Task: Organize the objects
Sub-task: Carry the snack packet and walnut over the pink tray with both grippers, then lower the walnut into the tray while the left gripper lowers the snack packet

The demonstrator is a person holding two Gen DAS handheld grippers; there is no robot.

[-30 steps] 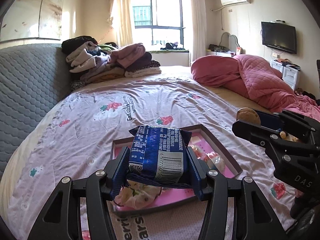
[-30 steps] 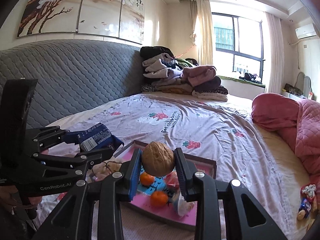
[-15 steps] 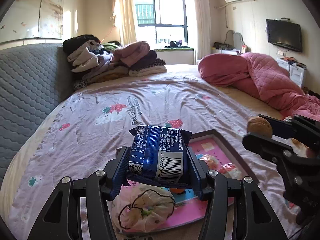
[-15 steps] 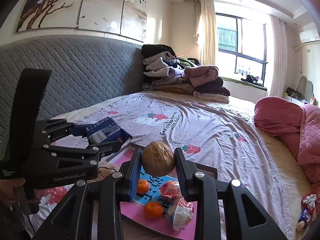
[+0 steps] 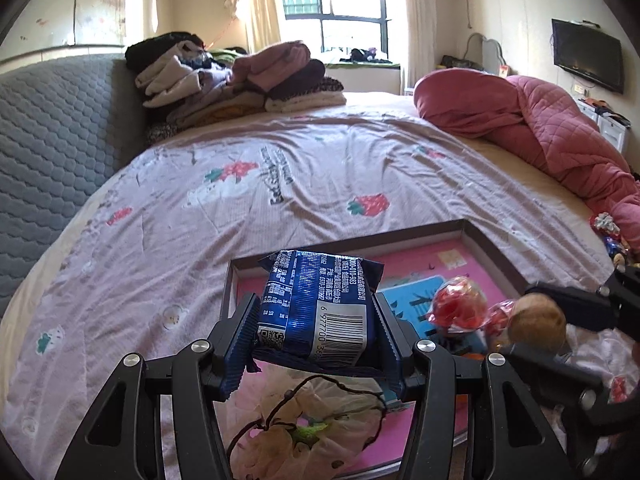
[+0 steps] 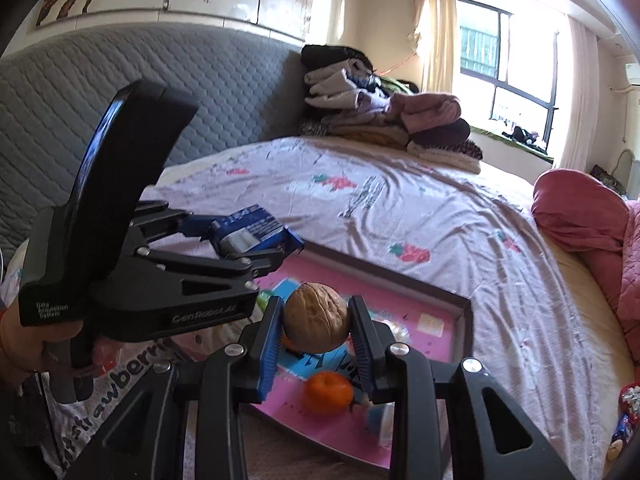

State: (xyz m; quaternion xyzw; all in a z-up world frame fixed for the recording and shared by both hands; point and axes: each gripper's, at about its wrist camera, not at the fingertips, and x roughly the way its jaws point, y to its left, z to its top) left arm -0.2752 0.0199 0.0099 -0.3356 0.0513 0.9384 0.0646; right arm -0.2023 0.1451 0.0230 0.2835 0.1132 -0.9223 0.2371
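My left gripper (image 5: 316, 320) is shut on a blue snack packet (image 5: 316, 312), held just above the near left part of a pink tray (image 5: 492, 240) with a dark rim that lies on the bed. In the right wrist view the same packet (image 6: 252, 232) shows at the left, over the tray's (image 6: 460, 308) left edge. My right gripper (image 6: 316, 320) is shut on a walnut (image 6: 316, 318) and hangs over the tray's middle; the walnut (image 5: 536, 322) also appears at the right of the left wrist view. An orange (image 6: 328, 394) lies in the tray under the walnut.
The tray also holds red-wrapped sweets (image 5: 456, 312) and a white drawstring pouch (image 5: 312, 428). Folded clothes (image 5: 236, 76) are stacked at the headboard and a pink quilt (image 5: 540, 128) is heaped at the right. Loose wrapped sweets (image 6: 628, 400) lie on the bed at the far right. A person's hand (image 6: 16, 340) grips the left tool.
Both grippers have come down and forward over the tray with their loads still held. The tray and its contents now look larger and closer in both views.
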